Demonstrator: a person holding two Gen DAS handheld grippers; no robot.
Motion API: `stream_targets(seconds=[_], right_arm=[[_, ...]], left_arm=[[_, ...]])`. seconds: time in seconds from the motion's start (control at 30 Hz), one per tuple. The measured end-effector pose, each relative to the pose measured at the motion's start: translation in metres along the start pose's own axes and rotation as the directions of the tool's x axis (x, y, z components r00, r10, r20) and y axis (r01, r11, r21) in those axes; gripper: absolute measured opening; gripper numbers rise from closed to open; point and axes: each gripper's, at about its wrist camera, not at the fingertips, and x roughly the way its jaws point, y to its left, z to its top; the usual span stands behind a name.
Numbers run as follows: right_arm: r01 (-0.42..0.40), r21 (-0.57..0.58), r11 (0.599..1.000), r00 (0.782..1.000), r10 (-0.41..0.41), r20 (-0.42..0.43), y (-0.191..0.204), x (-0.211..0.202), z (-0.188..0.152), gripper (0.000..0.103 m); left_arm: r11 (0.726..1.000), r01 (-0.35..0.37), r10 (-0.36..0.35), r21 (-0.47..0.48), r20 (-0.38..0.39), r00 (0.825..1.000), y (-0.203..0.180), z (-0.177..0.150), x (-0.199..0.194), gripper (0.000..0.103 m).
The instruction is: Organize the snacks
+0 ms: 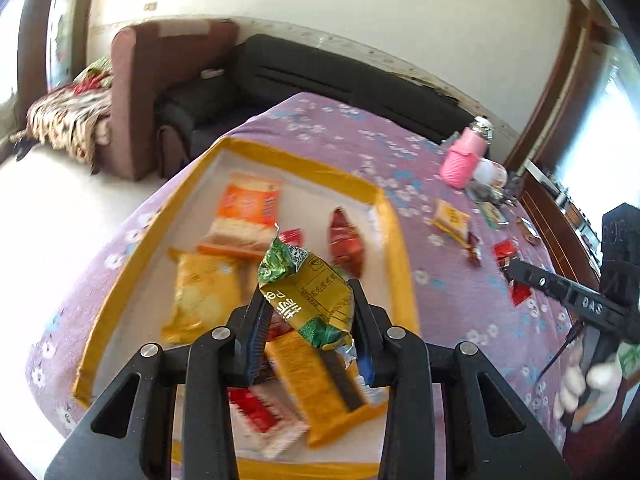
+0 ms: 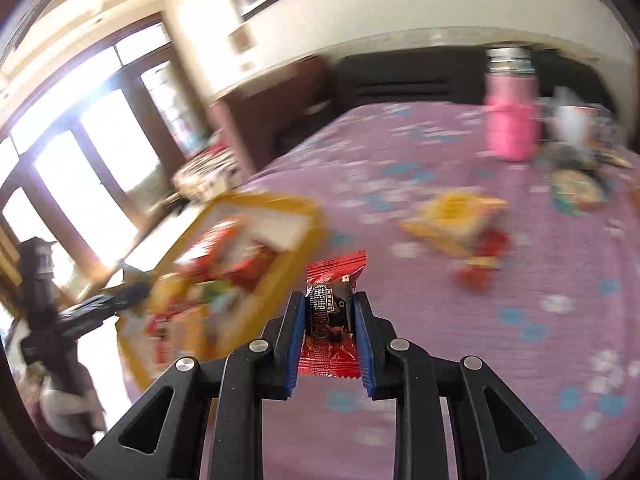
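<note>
The left gripper (image 1: 310, 300) is clenched on a gold-and-green foil snack packet (image 1: 308, 296) and hangs over the shallow white tray with the yellow taped rim (image 1: 394, 240), which lies on the purple flowered cloth of the counter (image 1: 440, 292) toward its left edge. That placement suggests the packet is about to be let go among the snacks already gathered there: an orange biscuit pack (image 1: 248, 212), a yellow pack (image 1: 204, 296) and a dark red wrapped sweet (image 1: 346, 240).

The right gripper (image 2: 329, 312) grasps a small red-and-black candy wrapper (image 2: 330, 316) by its middle, raised above the cloth beside the tray's right rim, probably next in line for the tray.

A few loose snacks, including a yellow square packet (image 1: 450, 218), lie toward the counter's far right corner near a pink bottle (image 1: 464, 160), so sorting looks unfinished.
</note>
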Motion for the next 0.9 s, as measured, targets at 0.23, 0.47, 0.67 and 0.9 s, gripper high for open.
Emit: stream_targets(seconds=[0.23, 0.47, 0.67, 0.9], right_arm=[[-0.102, -0.054, 0.993, 0.989, 0.096, -0.114, 0.082, 0.076, 0.001, 0.024], [-0.034, -0.080, 0.996, 0.987, 0.021, -0.159, 0.103, 0.125, 0.003, 0.027], [-0.038, -0.043, 0.998, 0.988, 0.031, -0.150, 0.100, 0.123, 0.000, 0.049], [-0.033, -0.062, 0.998, 0.999, 0.031, -0.037, 0.105, 0.083, -0.002, 0.056]], left_arm=[[0.998, -0.008, 0.006, -0.057, -0.033, 0.999, 0.029, -0.005, 0.012, 0.034], [0.996, 0.023, -0.026, -0.087, -0.029, 0.999, 0.043, -0.008, 0.013, 0.039], [0.998, -0.007, 0.009, -0.056, 0.034, 0.999, 0.036, -0.005, -0.002, 0.066], [0.969, -0.248, 0.242, -0.008, 0.241, 0.940, 0.009, -0.003, -0.051, 0.075]])
